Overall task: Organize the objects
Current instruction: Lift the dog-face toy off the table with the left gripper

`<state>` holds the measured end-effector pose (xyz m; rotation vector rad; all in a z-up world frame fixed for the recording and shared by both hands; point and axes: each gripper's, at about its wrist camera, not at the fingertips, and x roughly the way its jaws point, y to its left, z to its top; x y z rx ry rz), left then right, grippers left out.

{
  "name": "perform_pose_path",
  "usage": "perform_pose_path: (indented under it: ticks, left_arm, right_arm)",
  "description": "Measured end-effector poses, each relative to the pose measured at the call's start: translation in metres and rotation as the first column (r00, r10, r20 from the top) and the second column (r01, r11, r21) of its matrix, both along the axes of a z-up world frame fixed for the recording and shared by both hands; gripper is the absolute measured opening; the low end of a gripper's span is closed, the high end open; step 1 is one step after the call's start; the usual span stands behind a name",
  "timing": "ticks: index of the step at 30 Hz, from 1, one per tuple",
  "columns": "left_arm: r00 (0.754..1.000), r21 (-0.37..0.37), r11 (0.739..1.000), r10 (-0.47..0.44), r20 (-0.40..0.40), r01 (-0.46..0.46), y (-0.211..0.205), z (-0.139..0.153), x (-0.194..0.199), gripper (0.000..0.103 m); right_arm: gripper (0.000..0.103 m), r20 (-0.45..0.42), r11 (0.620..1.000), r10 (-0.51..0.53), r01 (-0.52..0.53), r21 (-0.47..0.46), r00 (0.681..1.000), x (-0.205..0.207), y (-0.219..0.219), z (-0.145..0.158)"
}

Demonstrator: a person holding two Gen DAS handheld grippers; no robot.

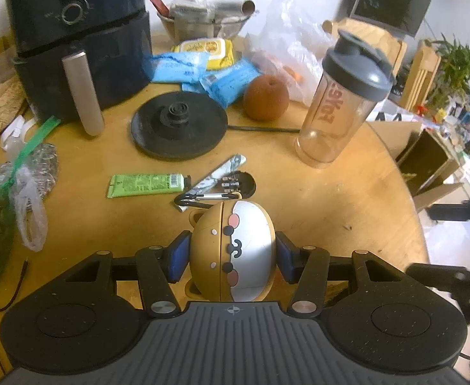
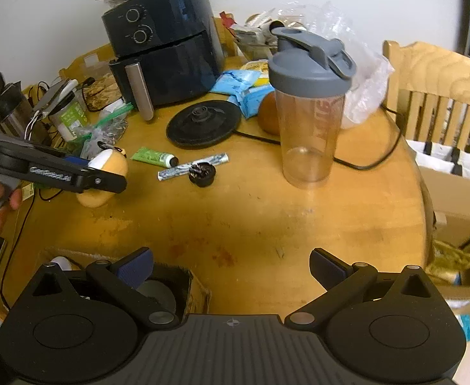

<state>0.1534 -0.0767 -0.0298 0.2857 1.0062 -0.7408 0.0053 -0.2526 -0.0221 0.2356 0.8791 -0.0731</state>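
Observation:
My left gripper (image 1: 231, 256) is shut on a round tan and white bear-face case (image 1: 231, 250) with a carabiner (image 1: 203, 198), held just above the round wooden table (image 1: 347, 199). The right wrist view shows the same case (image 2: 106, 173) in the left gripper (image 2: 106, 179) at the table's left. My right gripper (image 2: 231, 268) is open and empty over the table's near edge. A green tube (image 1: 145, 185), a silvery wrapper (image 1: 219, 173) and a small black puck (image 1: 238, 184) lie just beyond the case. A clear shaker bottle (image 1: 340, 102) with a grey lid stands to the right.
A black air fryer (image 1: 74, 41) stands at the back left, a black kettle base (image 1: 179, 125) and an orange fruit (image 1: 265, 98) mid-table. Blue packets (image 1: 203, 73) and plastic bags crowd the back. An open cardboard box (image 2: 183, 292) sits below my right gripper's left finger. A wooden chair (image 2: 437, 96) stands right.

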Motion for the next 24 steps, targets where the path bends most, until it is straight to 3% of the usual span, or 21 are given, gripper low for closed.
perform_pose_path:
  ticks: [15, 24]
  left_arm:
    - [0.988, -0.047, 0.989, 0.142, 0.053, -0.14, 0.051, 0.043, -0.012, 0.053]
    - [0.977, -0.061, 0.976, 0.211, 0.021, -0.209, 0.084, 0.046, -0.037, 0.053]
  right_arm:
    - [0.103, 0.044, 0.985, 0.172, -0.17, -0.043, 0.984, 0.073, 0.009, 0.002]
    - [0.103, 0.047, 0.96, 0.272, -0.268, -0.079, 0.961, 0.102, 0.02, -0.007]
